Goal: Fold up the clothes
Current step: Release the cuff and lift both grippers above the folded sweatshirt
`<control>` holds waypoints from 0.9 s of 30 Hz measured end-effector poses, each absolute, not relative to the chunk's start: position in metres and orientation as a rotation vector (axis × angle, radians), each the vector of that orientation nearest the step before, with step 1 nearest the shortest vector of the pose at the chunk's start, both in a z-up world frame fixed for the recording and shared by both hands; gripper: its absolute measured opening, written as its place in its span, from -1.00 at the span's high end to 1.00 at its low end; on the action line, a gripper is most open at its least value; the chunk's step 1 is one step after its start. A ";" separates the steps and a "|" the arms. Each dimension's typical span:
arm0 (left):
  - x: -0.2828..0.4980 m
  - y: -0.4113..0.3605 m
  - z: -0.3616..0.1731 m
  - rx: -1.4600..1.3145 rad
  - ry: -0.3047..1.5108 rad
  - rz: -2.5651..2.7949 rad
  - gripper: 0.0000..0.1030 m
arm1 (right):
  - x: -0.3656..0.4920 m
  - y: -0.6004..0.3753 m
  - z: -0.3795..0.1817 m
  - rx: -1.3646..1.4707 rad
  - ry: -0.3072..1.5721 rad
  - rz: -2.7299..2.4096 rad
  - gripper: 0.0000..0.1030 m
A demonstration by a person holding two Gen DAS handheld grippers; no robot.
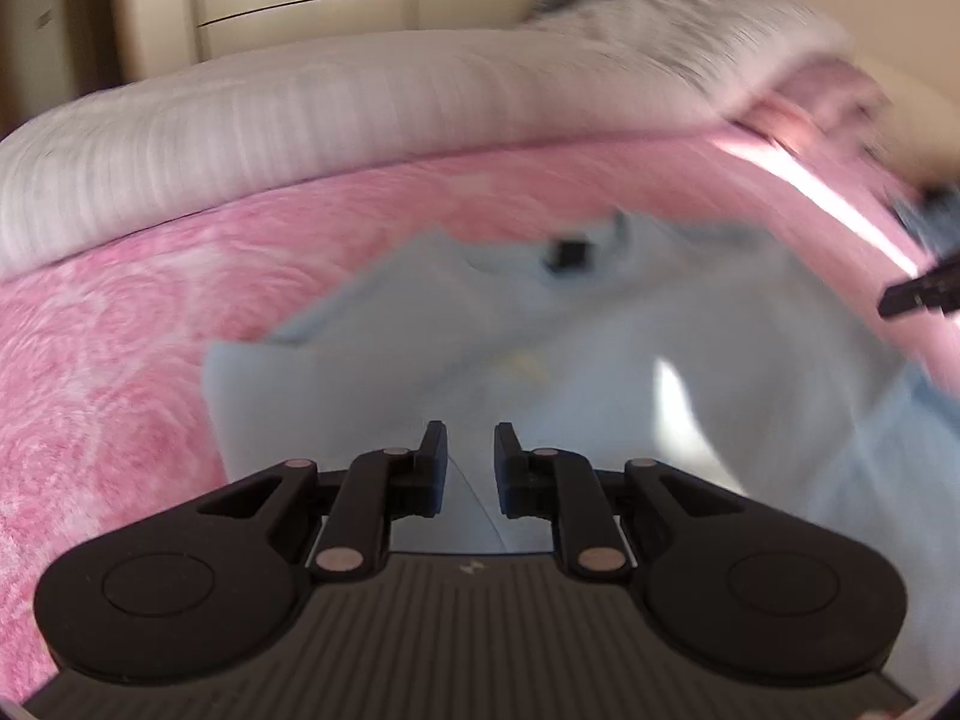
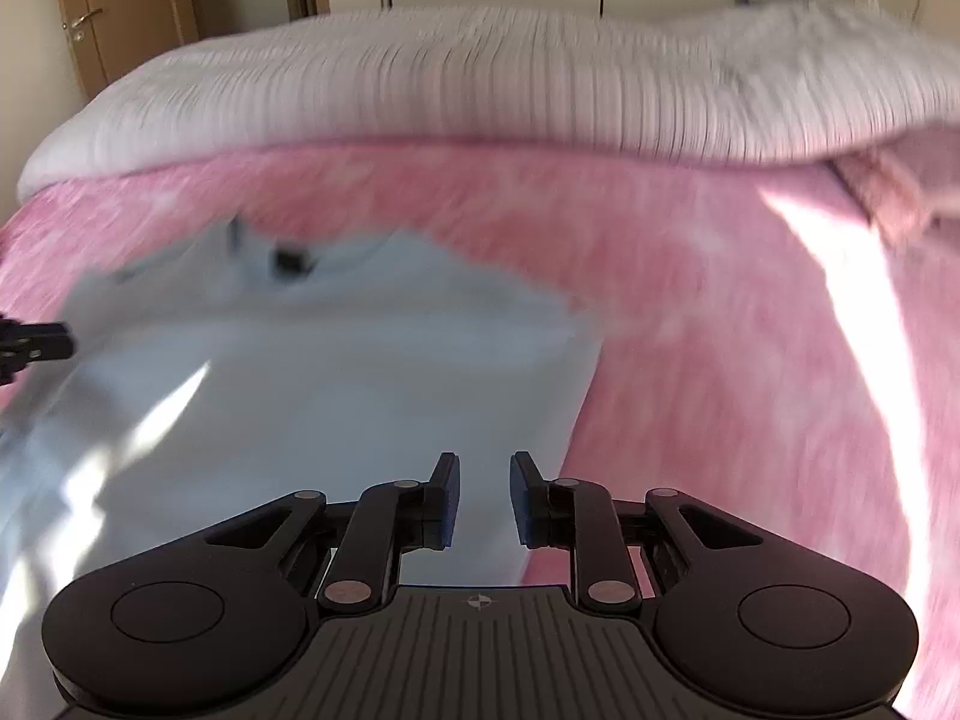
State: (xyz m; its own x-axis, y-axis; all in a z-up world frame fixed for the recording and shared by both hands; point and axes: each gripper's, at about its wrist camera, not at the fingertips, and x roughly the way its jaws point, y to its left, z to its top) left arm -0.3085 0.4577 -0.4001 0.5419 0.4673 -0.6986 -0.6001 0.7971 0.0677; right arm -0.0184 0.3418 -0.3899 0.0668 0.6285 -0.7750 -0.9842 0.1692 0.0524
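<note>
A pale blue cotton T-shirt point(image 2: 336, 372) lay spread flat on the pink plush bedspread point(image 2: 720, 312), collar towards the white ribbed pillow point(image 2: 420, 90), likely ready for folding. The left gripper point(image 1: 470, 450) and the right gripper point(image 2: 485, 480) hovered over its near hem (jaws slightly parted, empty).

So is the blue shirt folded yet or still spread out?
Mostly spread: the shirt lies flat on the pink blanket, collar showing. Blur hides any small fold.

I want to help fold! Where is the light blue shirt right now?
The light blue shirt lies spread on the pink blanket, just ahead of both tools, with the white ribbed bedding beyond it.
</note>
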 end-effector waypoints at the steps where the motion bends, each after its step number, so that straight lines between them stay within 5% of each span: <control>1: -0.311 0.454 -0.408 -0.168 0.781 0.627 0.70 | -0.026 0.333 -0.397 -0.594 0.790 1.325 0.56; 4: -0.323 0.457 -0.410 -0.195 0.749 0.610 0.68 | -0.047 0.315 -0.426 -0.679 0.731 1.317 0.56; 10: -0.356 0.440 -0.377 -0.257 0.622 0.556 0.74 | -0.056 0.284 -0.392 -0.544 0.714 1.289 0.55; 27: -0.508 0.236 -0.373 -0.387 0.706 0.702 0.75 | -0.172 0.030 -0.375 -0.553 0.751 1.173 0.54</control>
